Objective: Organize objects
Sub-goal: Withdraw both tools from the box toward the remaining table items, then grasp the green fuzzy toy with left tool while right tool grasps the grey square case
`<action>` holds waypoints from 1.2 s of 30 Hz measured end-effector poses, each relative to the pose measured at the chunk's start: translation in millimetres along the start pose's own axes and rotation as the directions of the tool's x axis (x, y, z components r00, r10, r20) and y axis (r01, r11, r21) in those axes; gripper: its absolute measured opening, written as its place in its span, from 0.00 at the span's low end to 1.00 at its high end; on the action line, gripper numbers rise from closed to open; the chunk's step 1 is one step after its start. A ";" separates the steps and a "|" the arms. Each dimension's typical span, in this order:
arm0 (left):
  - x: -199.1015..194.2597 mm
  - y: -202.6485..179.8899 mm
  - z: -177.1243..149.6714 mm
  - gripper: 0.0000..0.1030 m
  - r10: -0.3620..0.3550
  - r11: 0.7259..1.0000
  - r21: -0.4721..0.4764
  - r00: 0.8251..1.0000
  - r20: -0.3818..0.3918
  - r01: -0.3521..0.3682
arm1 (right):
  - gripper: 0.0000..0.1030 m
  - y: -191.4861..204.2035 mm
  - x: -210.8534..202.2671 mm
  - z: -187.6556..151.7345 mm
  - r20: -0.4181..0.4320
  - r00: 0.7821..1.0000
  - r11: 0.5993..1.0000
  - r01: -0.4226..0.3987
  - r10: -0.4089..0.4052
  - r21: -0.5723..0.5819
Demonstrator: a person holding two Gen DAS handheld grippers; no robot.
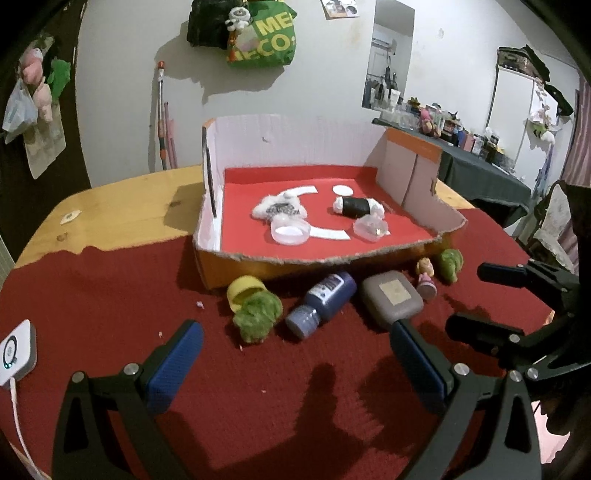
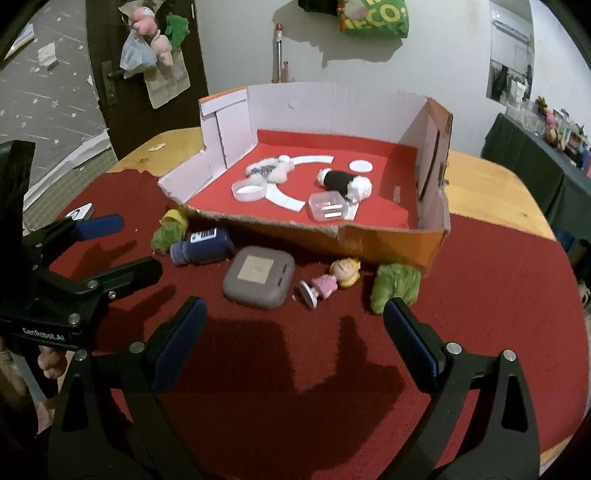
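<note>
An orange cardboard box (image 1: 236,269) (image 2: 388,243) lined red holds white pieces, a black roll (image 1: 354,206) (image 2: 341,181) and two clear plastic tubs. On the red cloth in front of it lie a yellow-potted green plant (image 1: 255,314) (image 2: 168,230), a blue bottle (image 1: 325,301) (image 2: 205,245), a grey square case (image 1: 393,299) (image 2: 258,277), a small doll (image 1: 424,277) (image 2: 332,280) and a second green plant (image 1: 450,262) (image 2: 397,286). My left gripper (image 1: 295,350) (image 2: 118,247) is open and empty before the bottle. My right gripper (image 2: 295,332) (image 1: 476,299) is open and empty before the case and doll.
A white device with a cable (image 1: 14,354) lies at the cloth's left edge. The wooden table (image 1: 122,210) shows bare beyond the cloth. A dark table with many small items (image 1: 480,162) stands at the right wall. Bags hang on the wall (image 1: 258,33) and door.
</note>
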State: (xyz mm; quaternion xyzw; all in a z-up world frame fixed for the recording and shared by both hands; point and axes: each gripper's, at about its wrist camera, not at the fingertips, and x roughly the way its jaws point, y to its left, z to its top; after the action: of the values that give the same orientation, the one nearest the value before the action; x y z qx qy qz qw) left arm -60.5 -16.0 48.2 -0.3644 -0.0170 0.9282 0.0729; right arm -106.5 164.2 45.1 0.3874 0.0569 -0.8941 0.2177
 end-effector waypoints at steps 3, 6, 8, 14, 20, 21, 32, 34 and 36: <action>1.9 1.3 -4.1 0.97 -0.004 1.000 -0.006 1.000 -0.010 0.003 | 0.95 -0.9 1.9 -3.9 -0.009 1.000 1.000 0.004 -0.004 0.002; 5.3 5.1 -6.7 0.91 -0.005 1.000 -0.019 1.000 -0.025 0.005 | 0.94 1.0 4.3 -6.3 -0.017 1.000 1.000 0.009 -0.010 -0.004; 7.8 8.5 -7.7 0.86 -0.011 1.000 -0.028 0.999 -0.036 0.010 | 0.82 2.5 5.5 -7.6 -0.021 1.000 1.000 0.002 -0.002 -0.005; 15.9 15.7 -9.1 0.68 -0.020 0.999 -0.038 0.998 -0.067 0.018 | 0.64 10.4 16.9 -9.2 -0.053 0.998 0.999 -0.046 0.046 -0.006; 26.9 22.5 -9.4 0.54 -0.020 0.999 -0.038 0.995 -0.101 0.017 | 0.64 17.2 27.9 -5.8 -0.065 0.996 0.998 -0.061 0.060 -0.007; 27.5 23.5 -8.6 0.53 -0.019 0.999 -0.035 0.995 -0.100 0.016 | 0.64 17.4 30.1 -4.9 -0.066 0.996 0.998 -0.063 0.063 -0.004; 38.0 29.2 1.5 0.46 -0.028 0.999 -0.019 0.994 -0.107 0.027 | 0.64 26.6 46.2 7.3 -0.060 0.997 0.998 -0.055 0.054 -0.018; 39.3 29.7 2.9 0.46 -0.026 1.000 -0.018 0.994 -0.109 0.024 | 0.64 26.9 48.5 9.6 -0.059 0.997 0.998 -0.053 0.051 -0.018; 40.5 30.3 4.5 0.46 -0.027 1.000 -0.018 0.994 -0.110 0.025 | 0.64 26.2 50.5 11.7 -0.057 0.997 0.999 -0.052 0.051 -0.016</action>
State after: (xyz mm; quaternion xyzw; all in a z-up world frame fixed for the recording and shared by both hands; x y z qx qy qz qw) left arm -96.6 -39.9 21.7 -0.4154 -0.0255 0.9055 0.0828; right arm -133.5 120.0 18.8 0.4121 0.0608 -0.8762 0.2422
